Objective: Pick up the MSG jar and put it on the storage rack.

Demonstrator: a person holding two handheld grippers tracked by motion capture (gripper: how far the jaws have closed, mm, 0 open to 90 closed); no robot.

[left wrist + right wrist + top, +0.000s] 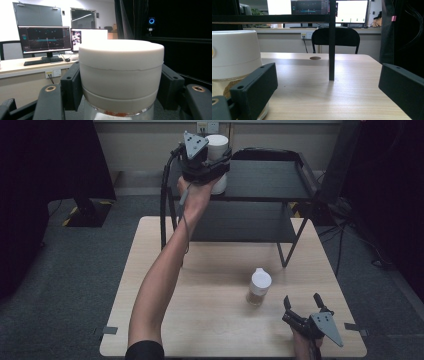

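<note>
Left claw (216,162) clamped on a white-lidded jar (217,145) at the shelf (270,180), top centre, placing not finished. Second jar (259,287) waits on the table (210,320); right claw (302,306) apart, empty, lower right.

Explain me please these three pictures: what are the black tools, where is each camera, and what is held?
A person holds a hand-operated two-jaw gripper in each hand. One camera looks down from above; the others ride on the grippers. The left gripper is shut on the white lid of a jar at the top level of a black shelf. The right gripper rests open low over the wooden table, holding nothing. A second white-lidded jar stands on the table beside it.
</note>
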